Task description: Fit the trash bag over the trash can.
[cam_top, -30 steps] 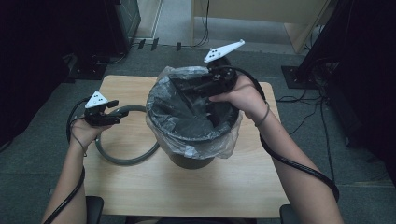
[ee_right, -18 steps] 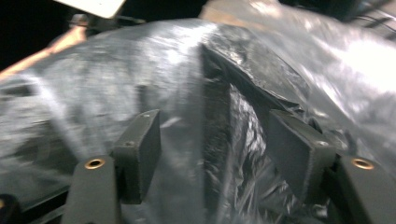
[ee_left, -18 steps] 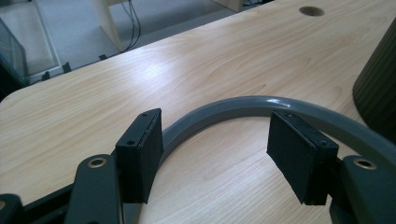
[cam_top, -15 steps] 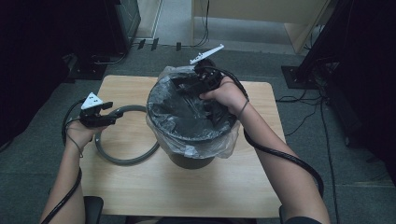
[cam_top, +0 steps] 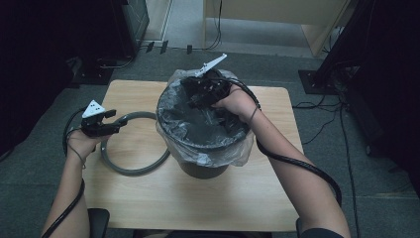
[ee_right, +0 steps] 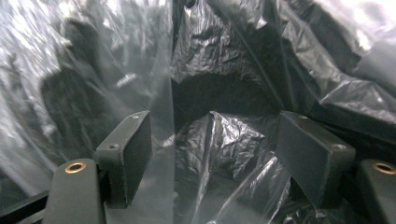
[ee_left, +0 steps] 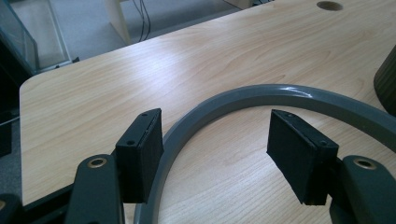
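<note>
A dark bin (cam_top: 198, 167) lined with a clear plastic bag (cam_top: 225, 154) stands mid-table. My right gripper (cam_top: 194, 99) reaches down into its mouth near the far rim. In the right gripper view its jaws (ee_right: 215, 140) have just been opening, and a loose fold of the bag (ee_right: 163, 93) hangs between the pads, which are not pressing on it. A grey ring (cam_top: 134, 171) lies flat on the table to the left of the bin. My left gripper (cam_top: 118, 124) stands open astride the ring's upper left arc (ee_left: 289, 93), with the band running close by one pad (ee_left: 140, 154).
The wooden table (cam_top: 198, 208) has bare room in front of and behind the bin. A cable hole (ee_left: 329, 5) sits near its far edge. Cables and dark equipment stand on the carpet beyond it. A black cable (cam_top: 297, 166) trails along the right forearm.
My right gripper has dropped left and down into the bin's mouth and its jaws have spread. The left gripper has eased slightly lower over the ring.
</note>
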{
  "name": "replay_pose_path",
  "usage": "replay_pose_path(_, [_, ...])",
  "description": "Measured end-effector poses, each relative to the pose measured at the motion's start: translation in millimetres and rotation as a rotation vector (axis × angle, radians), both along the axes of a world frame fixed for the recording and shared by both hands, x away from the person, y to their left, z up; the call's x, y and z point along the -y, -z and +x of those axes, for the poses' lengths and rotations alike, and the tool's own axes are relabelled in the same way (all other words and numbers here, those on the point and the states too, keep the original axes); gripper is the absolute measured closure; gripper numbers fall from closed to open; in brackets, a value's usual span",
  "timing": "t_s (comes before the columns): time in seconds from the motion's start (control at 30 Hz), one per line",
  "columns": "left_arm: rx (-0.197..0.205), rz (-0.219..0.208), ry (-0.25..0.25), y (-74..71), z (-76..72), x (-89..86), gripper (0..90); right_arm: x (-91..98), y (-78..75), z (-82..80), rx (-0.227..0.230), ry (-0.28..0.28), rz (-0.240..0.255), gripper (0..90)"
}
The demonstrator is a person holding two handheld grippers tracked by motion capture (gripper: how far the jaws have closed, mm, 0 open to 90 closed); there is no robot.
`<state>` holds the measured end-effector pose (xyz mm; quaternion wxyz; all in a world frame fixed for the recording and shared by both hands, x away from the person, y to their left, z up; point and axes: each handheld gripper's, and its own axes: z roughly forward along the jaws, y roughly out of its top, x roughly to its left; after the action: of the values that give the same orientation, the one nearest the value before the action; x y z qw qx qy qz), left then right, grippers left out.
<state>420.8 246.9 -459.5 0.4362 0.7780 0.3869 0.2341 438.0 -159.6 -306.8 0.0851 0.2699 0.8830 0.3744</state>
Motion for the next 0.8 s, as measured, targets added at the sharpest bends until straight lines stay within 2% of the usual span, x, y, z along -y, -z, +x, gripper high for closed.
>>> replay_pose_path(0.1, [-0.007,-0.002,-0.005,2.2,0.4,-1.0,35.1,0.4,-8.8,-3.9,-0.005,0.004,0.068,27.7])
replay_pose_path(0.2, [-0.009,0.001,-0.007,4.0,0.8,-1.8,35.1,-2.7,-16.9,-10.5,0.016,-0.018,0.097,27.6])
replay_pose_path(0.3, [-0.008,0.004,-0.011,5.2,1.0,-2.9,35.1,-9.6,-22.3,-17.2,0.014,-0.036,0.133,27.4])
replay_pose_path(0.37, [-0.007,0.007,-0.016,6.1,0.9,-3.9,35.1,-16.3,-22.9,-21.4,0.012,-0.055,0.14,27.2])
replay_pose_path(0.47, [-0.008,0.019,-0.026,8.4,0.6,-7.5,35.1,-27.6,-18.5,-25.2,0.002,-0.11,0.121,25.7])
replay_pose_path(0.53, [-0.01,0.017,-0.032,9.7,0.3,-9.9,35.1,-32.2,-15.0,-25.5,-0.004,-0.121,0.108,24.8])
replay_pose_path(0.63, [-0.015,0.012,-0.043,11.7,0.3,-13.7,35.1,-36.5,-9.1,-24.0,-0.032,-0.138,0.122,18.1])
replay_pose_path(0.8, [-0.025,0.007,-0.062,16.9,0.8,-18.1,35.1,-40.7,-0.9,-25.1,-0.054,-0.164,0.127,18.3])
